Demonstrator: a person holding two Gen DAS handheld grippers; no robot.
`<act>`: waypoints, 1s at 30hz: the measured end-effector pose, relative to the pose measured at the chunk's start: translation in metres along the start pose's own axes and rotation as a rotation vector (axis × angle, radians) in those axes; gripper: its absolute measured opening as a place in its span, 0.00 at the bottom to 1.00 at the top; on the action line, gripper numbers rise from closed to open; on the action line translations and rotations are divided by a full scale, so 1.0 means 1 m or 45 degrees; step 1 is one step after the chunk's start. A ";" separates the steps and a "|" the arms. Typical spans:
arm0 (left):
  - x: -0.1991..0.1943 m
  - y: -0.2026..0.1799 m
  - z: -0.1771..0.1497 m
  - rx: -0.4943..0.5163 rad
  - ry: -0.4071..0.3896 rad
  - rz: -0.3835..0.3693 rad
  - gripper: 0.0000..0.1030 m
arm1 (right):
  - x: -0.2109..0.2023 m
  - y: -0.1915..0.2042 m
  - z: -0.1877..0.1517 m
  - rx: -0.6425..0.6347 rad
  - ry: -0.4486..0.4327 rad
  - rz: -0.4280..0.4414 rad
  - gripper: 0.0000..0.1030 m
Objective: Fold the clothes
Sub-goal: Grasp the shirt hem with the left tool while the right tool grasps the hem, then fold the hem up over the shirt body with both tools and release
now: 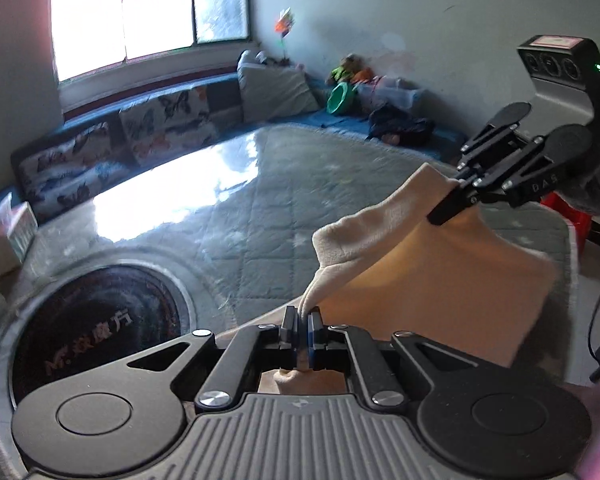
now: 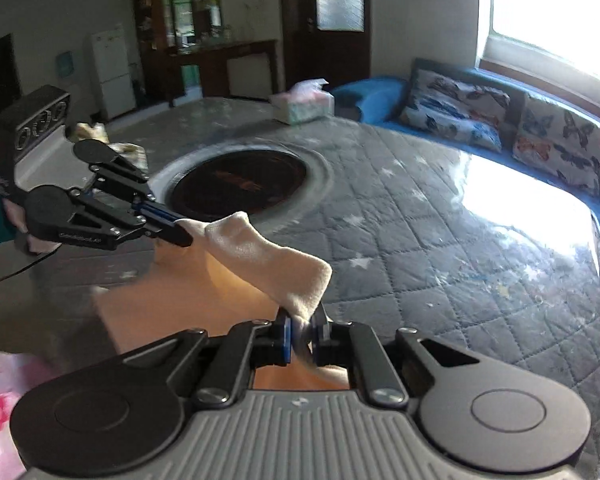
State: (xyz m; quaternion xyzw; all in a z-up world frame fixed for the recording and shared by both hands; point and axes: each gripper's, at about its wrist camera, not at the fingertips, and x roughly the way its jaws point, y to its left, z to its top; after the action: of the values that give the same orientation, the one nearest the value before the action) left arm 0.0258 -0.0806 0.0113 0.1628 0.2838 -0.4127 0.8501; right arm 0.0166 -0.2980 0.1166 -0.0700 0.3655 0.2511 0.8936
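Observation:
A cream fleece garment (image 1: pixel 432 264) hangs stretched between both grippers above the quilted grey table cover (image 1: pixel 252 216). My left gripper (image 1: pixel 302 314) is shut on one corner of its top edge. My right gripper (image 1: pixel 446 204) shows at the right of the left wrist view, shut on the other corner. In the right wrist view my right gripper (image 2: pixel 302 322) pinches the garment (image 2: pixel 260 256), and my left gripper (image 2: pixel 184 232) holds the far end at the left. The lower part of the garment hangs down below both grippers.
A round dark hotplate (image 1: pixel 100 328) is set into the table (image 2: pixel 440 248). A tissue box (image 2: pixel 302 106) stands at the table's far edge. A blue sofa with butterfly cushions (image 1: pixel 160 124) runs under the window. A pink bag (image 2: pixel 0 408) lies at lower left.

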 end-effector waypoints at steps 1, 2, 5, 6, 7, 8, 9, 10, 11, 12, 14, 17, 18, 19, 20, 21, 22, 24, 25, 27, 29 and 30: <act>0.007 0.003 -0.001 -0.013 0.011 0.006 0.05 | 0.009 -0.004 -0.002 0.014 0.007 -0.008 0.08; 0.013 0.006 -0.002 -0.025 0.023 0.012 0.05 | 0.015 -0.007 -0.004 0.026 0.010 -0.020 0.08; 0.034 0.015 -0.004 -0.063 0.056 0.030 0.06 | 0.038 -0.017 -0.016 0.099 0.029 -0.032 0.10; 0.040 0.018 -0.005 -0.075 0.068 0.035 0.06 | 0.044 -0.020 -0.019 0.113 0.035 -0.039 0.13; 0.047 0.022 -0.006 -0.088 0.079 0.041 0.06 | 0.049 -0.023 -0.023 0.126 0.040 -0.046 0.17; 0.048 0.022 -0.005 -0.093 0.081 0.038 0.06 | 0.052 -0.025 -0.025 0.137 0.041 -0.054 0.17; 0.049 0.023 -0.004 -0.096 0.082 0.036 0.06 | 0.054 -0.026 -0.027 0.149 0.033 -0.055 0.18; 0.050 0.024 -0.004 -0.095 0.083 0.035 0.06 | 0.055 -0.027 -0.028 0.161 0.026 -0.055 0.18; 0.051 0.022 -0.001 -0.093 0.084 0.038 0.06 | 0.054 -0.028 -0.028 0.166 0.022 -0.051 0.18; 0.049 0.022 0.000 -0.094 0.083 0.043 0.06 | 0.053 -0.028 -0.026 0.171 0.018 -0.049 0.17; 0.045 0.024 0.006 -0.097 0.066 0.046 0.06 | 0.048 -0.028 -0.022 0.170 -0.006 -0.055 0.11; 0.040 0.022 0.015 -0.102 0.012 0.070 0.06 | 0.040 -0.024 -0.015 0.152 -0.083 -0.098 0.11; 0.041 0.023 0.017 -0.108 0.007 0.085 0.06 | 0.041 -0.025 -0.013 0.145 -0.101 -0.119 0.12; 0.043 0.025 0.019 -0.113 0.003 0.100 0.07 | 0.043 -0.026 -0.012 0.143 -0.113 -0.140 0.15; 0.049 0.028 0.019 -0.134 0.022 0.112 0.09 | 0.048 -0.028 -0.012 0.154 -0.108 -0.167 0.20; 0.057 0.031 0.018 -0.151 0.045 0.125 0.09 | 0.056 -0.031 -0.013 0.170 -0.092 -0.196 0.28; 0.064 0.034 0.016 -0.171 0.067 0.141 0.12 | 0.063 -0.034 -0.014 0.180 -0.074 -0.212 0.27; 0.073 0.038 0.013 -0.203 0.090 0.156 0.19 | 0.073 -0.038 -0.017 0.203 -0.055 -0.231 0.28; 0.072 0.039 0.013 -0.206 0.085 0.160 0.23 | 0.074 -0.039 -0.017 0.213 -0.055 -0.226 0.30; 0.069 0.042 0.014 -0.210 0.075 0.167 0.24 | 0.068 -0.039 -0.016 0.216 -0.060 -0.220 0.31; 0.063 0.044 0.017 -0.207 0.067 0.183 0.27 | 0.056 -0.037 -0.013 0.208 -0.087 -0.213 0.31; 0.061 0.045 0.020 -0.208 0.060 0.195 0.27 | 0.051 -0.035 -0.011 0.204 -0.102 -0.208 0.31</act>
State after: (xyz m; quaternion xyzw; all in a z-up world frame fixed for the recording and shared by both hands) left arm 0.0985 -0.1006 -0.0084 0.1240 0.3230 -0.3181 0.8827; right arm 0.0582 -0.3116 0.0717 -0.0175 0.3413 0.1502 0.9277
